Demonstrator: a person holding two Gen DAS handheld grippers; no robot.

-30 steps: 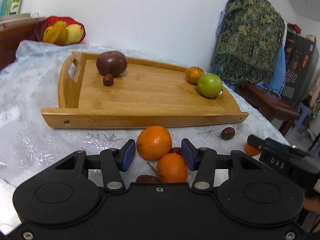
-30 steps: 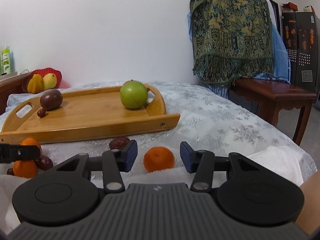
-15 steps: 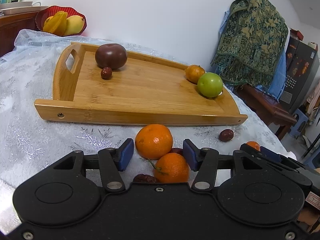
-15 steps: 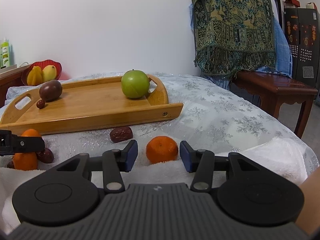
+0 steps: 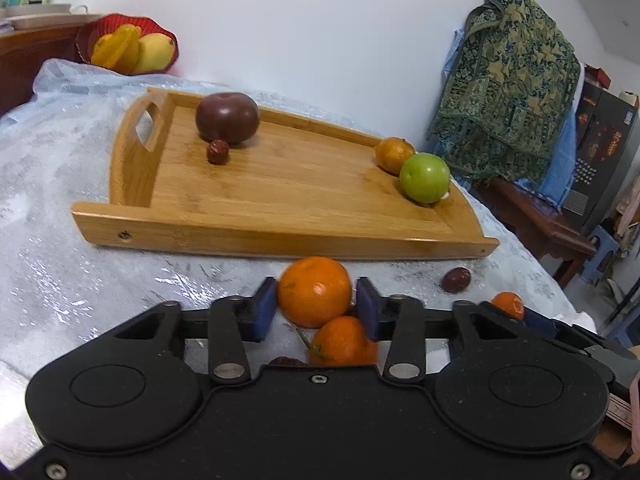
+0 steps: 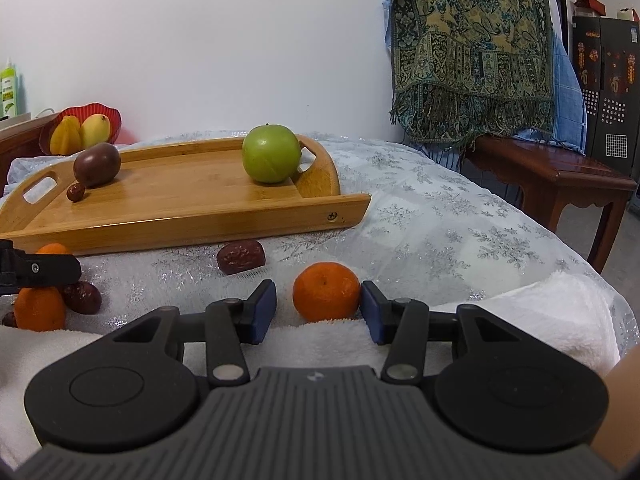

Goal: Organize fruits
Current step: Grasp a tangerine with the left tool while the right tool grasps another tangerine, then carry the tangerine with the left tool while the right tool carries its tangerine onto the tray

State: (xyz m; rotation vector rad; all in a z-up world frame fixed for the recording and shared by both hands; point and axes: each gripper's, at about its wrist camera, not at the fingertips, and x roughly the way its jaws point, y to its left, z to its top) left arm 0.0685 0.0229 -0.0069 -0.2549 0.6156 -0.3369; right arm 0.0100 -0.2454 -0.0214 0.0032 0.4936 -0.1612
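Left wrist: jaws closing on an orange (image 5: pixel 314 291); right's closing around a mandarin (image 6: pixel 326 297); no legible writing.

We were in a lived-in home — a table (image 6: pixel 440 216) under a silvery snowflake cloth, a bamboo serving tray (image 6: pixel 180 216) near its far edge. A fringed paisley throw (image 6: pixel 472 60) hung over dark wooden furniture (image 6: pixel 552 176) by a plain white wall; a red fruit bowl (image 5: pixel 124 48) sat on a sideboard beyond the far left corner.
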